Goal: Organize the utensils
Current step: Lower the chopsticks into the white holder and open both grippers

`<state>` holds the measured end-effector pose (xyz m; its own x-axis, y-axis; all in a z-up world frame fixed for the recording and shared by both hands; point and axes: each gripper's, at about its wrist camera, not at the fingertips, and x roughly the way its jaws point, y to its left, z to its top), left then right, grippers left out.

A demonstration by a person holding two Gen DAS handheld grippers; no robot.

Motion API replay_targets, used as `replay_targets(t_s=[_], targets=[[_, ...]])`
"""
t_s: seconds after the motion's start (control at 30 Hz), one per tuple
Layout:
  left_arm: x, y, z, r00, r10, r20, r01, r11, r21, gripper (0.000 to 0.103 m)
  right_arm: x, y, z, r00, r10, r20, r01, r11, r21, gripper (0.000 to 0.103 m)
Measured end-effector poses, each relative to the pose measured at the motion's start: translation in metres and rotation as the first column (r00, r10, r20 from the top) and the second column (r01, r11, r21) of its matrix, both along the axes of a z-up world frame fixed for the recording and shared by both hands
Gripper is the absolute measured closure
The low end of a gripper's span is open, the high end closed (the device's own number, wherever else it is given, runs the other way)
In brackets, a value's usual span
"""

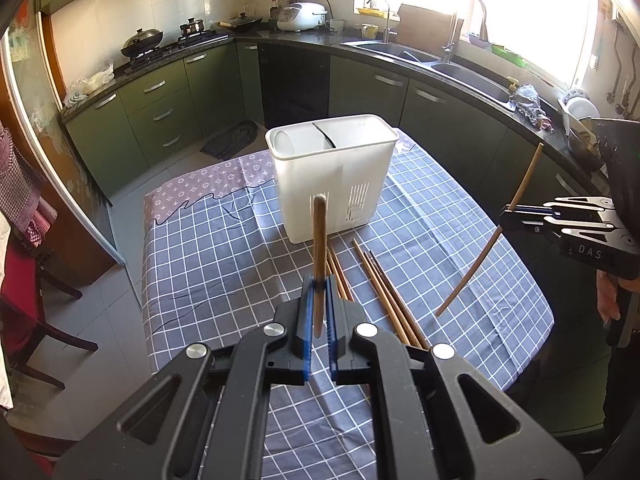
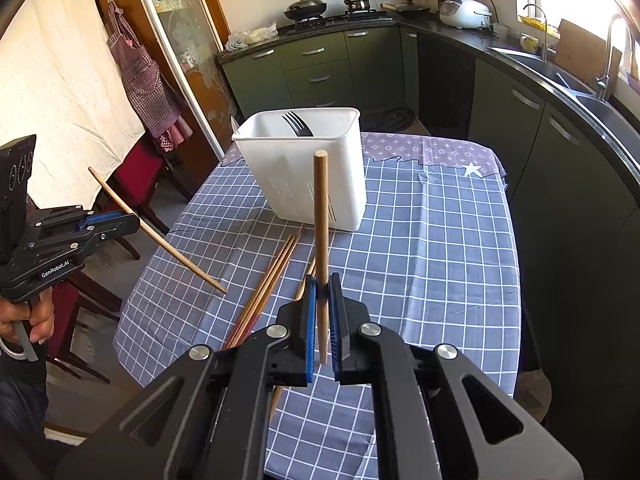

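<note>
Two grippers, left gripper [image 1: 318,286] and right gripper [image 2: 323,292], each clamp one upright chopstick [image 1: 319,256] [image 2: 321,240]; spare chopsticks [image 1: 384,292] lie mid-tablecloth [image 1: 224,264] before the white caddy [image 1: 332,176].

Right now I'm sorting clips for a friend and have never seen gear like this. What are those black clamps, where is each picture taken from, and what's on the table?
They are hand-held grabbing tools, one in each of a person's hands, each with a camera looking along its two fingers. One picture is from the left tool, the other from the right tool. Each also shows the other tool off to the side. Both tools are shut, each on one wooden chopstick: the left chopstick and the right chopstick. On the checked tablecloth stands a white utensil holder with a black fork inside. More chopsticks lie loose in front of it.
</note>
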<state>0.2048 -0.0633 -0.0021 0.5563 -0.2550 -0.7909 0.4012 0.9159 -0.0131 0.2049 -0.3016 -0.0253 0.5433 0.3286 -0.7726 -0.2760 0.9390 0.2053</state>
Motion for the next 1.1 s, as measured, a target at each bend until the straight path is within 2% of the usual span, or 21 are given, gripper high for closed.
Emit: replay_targets(t_s=[0.2,0.43,0.63,0.73,0.87,0.97,1.1], targets=[[0.011,-0.009,0.029,0.999,-0.01,0.031,0.011,1.0,-0.02,0.097,0.008,0.002,0.034,0.999,0.023,0.042,-0.023,1.0,0.001,0.096],[0.03,-0.027,0.086,0.996,-0.033,0.088,0.038,0.998,-0.055,0.097,0.03,0.004,0.096,0.993,0.036,0.11,-0.037,0.999,0.005,0.096],[0.05,-0.044,0.141,0.979,-0.026,0.204,0.044,0.996,-0.083,0.097,0.062,-0.007,0.151,0.981,-0.007,0.192,-0.003,0.999,0.052,0.096],[0.063,-0.052,0.157,0.967,-0.007,0.254,0.03,0.996,-0.088,0.097,0.085,-0.008,0.169,0.977,-0.022,0.214,0.004,0.996,0.087,0.096],[0.088,-0.058,0.154,0.959,0.033,0.283,-0.013,0.997,-0.075,0.097,0.116,-0.005,0.172,0.975,-0.041,0.22,0.018,0.994,0.104,0.096],[0.11,-0.06,0.135,0.969,0.051,0.243,-0.036,0.997,-0.067,0.097,0.136,0.004,0.157,0.978,-0.031,0.205,0.014,0.996,0.084,0.096],[0.132,-0.059,0.103,0.982,0.065,0.175,-0.058,0.997,-0.049,0.097,0.153,0.022,0.122,0.988,0.001,0.156,-0.008,0.999,0.044,0.096]])
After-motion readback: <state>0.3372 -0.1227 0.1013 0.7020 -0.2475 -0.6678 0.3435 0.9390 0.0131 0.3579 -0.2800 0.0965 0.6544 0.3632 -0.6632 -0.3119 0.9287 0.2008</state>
